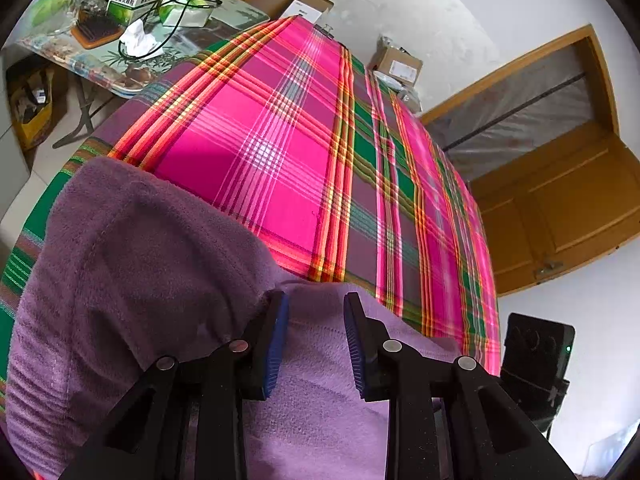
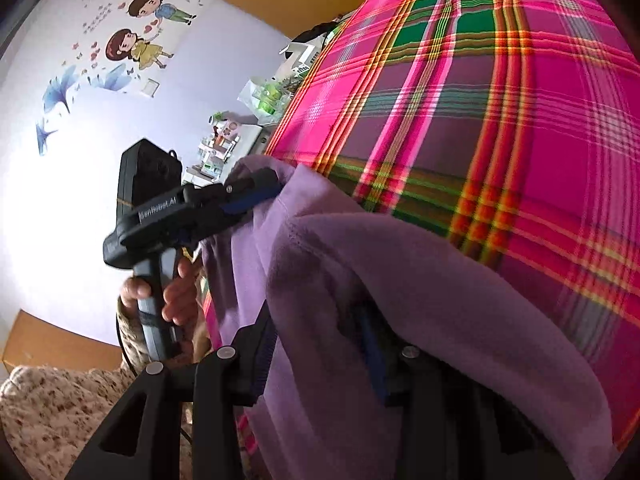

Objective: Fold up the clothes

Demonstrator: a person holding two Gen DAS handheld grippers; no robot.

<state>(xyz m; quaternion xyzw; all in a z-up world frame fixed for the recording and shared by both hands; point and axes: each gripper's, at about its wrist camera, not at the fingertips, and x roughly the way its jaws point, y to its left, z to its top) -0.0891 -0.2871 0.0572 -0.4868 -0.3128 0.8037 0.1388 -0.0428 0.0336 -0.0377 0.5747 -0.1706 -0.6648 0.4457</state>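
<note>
Right gripper: jaws parted, purple fleece garment draped loosely over and between them | Left gripper: jaws part-open, fleece lying between; whether the pads pinch it cannot be told | Garment: bunched at the near edge of the pink plaid sheet | Beyond: cluttered side table, wooden door

A bed spread with a pink, green and purple plaid sheet bears a purple fleece garment.
</note>
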